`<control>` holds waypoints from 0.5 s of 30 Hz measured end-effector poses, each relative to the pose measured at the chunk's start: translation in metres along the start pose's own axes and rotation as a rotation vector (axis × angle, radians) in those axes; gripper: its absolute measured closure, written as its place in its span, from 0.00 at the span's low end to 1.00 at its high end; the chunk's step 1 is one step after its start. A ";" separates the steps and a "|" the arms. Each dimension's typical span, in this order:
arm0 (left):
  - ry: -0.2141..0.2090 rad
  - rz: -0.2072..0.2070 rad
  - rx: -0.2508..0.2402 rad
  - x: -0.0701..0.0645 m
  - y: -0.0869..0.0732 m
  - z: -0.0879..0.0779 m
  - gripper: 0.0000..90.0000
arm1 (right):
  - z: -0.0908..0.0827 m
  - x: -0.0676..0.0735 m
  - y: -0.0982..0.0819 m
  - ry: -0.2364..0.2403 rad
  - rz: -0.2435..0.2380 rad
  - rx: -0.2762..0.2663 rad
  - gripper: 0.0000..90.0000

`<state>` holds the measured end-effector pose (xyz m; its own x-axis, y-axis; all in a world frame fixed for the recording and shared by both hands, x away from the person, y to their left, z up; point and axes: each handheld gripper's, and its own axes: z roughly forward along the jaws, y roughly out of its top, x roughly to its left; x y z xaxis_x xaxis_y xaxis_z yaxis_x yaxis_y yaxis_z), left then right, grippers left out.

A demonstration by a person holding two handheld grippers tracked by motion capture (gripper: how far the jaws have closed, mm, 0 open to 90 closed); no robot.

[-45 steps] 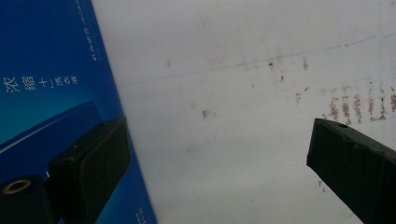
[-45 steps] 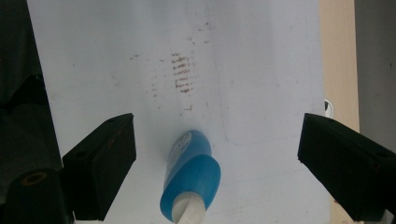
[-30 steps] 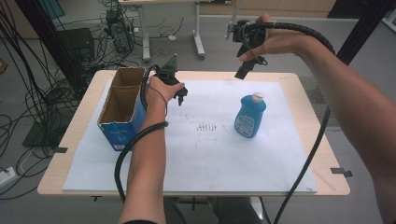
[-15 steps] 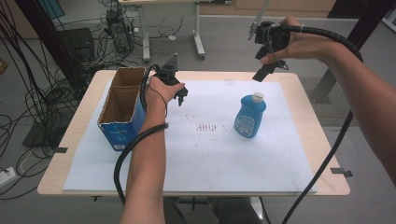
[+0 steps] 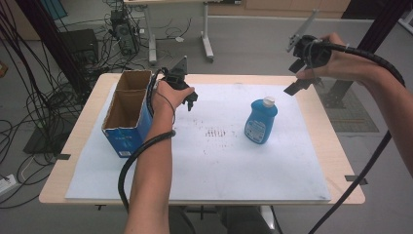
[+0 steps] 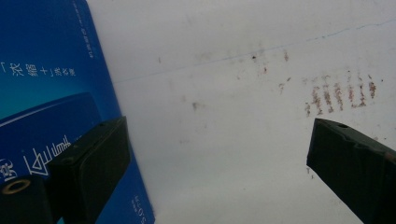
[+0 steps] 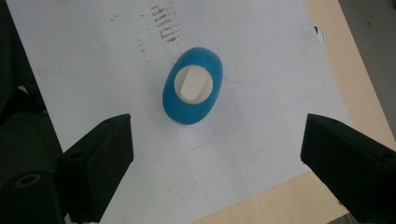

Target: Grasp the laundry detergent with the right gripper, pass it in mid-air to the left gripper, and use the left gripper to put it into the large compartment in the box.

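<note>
A blue dish-soap bottle (image 5: 260, 122) with a white cap stands upright on the white sheet, right of the middle. My right gripper (image 5: 297, 78) hangs in the air above the table's far right edge, up and to the right of the bottle. In the right gripper view its jaws stand wide open (image 7: 215, 154), and the bottle (image 7: 192, 91) shows from above, far below them. My left gripper (image 5: 191, 100) hovers low over the sheet beside the open blue cardboard box (image 5: 127, 114). Its jaws are open and empty (image 6: 215, 154), with the box wall (image 6: 46, 93) by one jaw.
A white sheet (image 5: 219, 165) covers most of the wooden table (image 5: 341, 161). Brown smudges (image 5: 214, 132) mark the sheet between box and bottle. Black cables trail from both grippers over the front edge. Desk legs and cable clutter lie on the floor behind.
My right hand has swung to the right and slightly down, from above the bottle's far side to over the table's right back corner. The left hand, box and bottle have stayed put.
</note>
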<state>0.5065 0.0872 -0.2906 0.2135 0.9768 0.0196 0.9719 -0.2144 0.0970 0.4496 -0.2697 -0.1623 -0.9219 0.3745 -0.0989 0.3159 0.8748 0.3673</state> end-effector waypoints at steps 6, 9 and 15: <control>0.000 0.007 -0.011 0.000 -0.001 -0.004 0.07 | 0.008 0.006 -0.024 -0.011 0.038 -0.033 0.10; 0.001 0.013 -0.016 0.000 -0.002 -0.006 0.07 | 0.013 0.008 -0.038 -0.014 0.066 -0.061 0.10; 0.006 0.017 -0.017 0.000 -0.003 -0.007 0.07 | 0.025 0.013 -0.060 -0.038 0.121 -0.104 0.09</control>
<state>0.5026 0.0882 -0.2842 0.2292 0.9730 0.0274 0.9664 -0.2308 0.1135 0.4243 -0.3098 -0.2090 -0.8687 0.4885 -0.0819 0.3976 0.7864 0.4727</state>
